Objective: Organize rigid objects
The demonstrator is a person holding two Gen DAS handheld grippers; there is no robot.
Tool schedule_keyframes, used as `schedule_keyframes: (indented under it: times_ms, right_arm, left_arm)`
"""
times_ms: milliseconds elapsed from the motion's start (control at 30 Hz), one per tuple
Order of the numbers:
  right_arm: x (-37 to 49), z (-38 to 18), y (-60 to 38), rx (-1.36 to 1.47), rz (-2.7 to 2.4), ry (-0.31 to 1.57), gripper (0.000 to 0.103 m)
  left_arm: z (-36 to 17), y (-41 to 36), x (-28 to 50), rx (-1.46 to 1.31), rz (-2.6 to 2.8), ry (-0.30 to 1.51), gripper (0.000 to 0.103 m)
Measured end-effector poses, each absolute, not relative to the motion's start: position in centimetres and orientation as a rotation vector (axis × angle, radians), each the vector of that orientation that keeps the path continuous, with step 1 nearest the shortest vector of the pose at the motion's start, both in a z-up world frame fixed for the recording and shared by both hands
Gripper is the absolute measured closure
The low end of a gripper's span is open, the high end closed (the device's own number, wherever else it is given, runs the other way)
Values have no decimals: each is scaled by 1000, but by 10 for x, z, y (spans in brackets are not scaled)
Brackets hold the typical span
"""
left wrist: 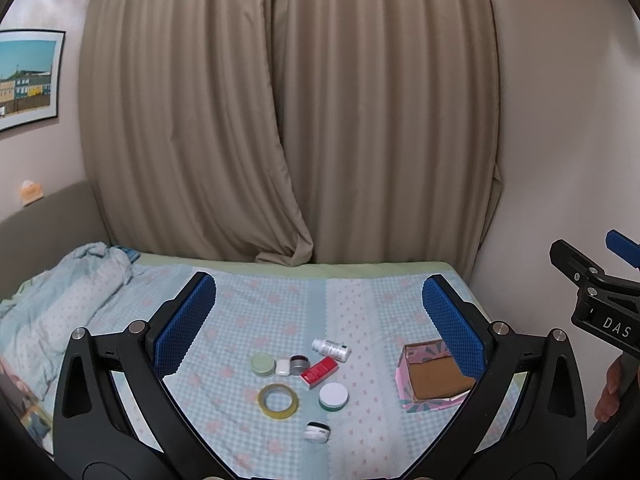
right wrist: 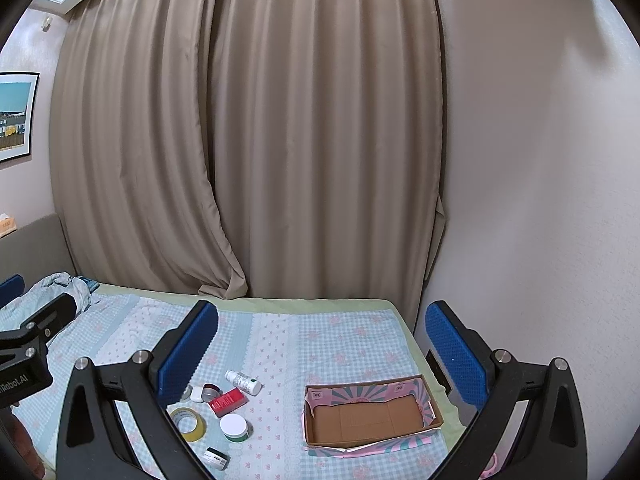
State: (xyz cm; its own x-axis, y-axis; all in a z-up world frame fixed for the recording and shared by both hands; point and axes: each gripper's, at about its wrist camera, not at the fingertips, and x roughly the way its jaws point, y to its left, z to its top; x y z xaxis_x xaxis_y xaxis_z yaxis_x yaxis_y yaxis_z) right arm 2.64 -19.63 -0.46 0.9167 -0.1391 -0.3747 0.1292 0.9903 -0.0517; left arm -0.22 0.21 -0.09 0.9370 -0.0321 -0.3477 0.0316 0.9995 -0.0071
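Observation:
Small items lie clustered on the checked bed cover: a white bottle (left wrist: 331, 349) on its side, a red box (left wrist: 319, 372), a metal tin (left wrist: 300, 364), a pale green jar (left wrist: 263, 364), a small white case (left wrist: 282, 367), a tape roll (left wrist: 278, 401), a white-lidded green jar (left wrist: 333, 396) and a small white jar (left wrist: 317, 432). To their right sits an empty cardboard box (right wrist: 372, 420) with pink patterned walls. My left gripper (left wrist: 320, 316) hovers open above the cluster. My right gripper (right wrist: 322, 344) is open above the space between cluster and box. Neither holds anything.
A crumpled light blue blanket (left wrist: 60, 296) lies at the bed's left. Beige curtains (left wrist: 280, 120) hang behind the bed and a white wall (right wrist: 540, 200) bounds its right side. The right gripper's body (left wrist: 592, 296) shows at the left view's right edge.

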Motion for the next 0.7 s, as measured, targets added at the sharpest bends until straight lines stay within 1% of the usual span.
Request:
schedule_keyframes:
  times_ms: [700]
  right_arm:
    - [27,-15,-199,-20,-136,392,0]
  left_arm:
    - [-1,2,-5,-4,-31,353,1]
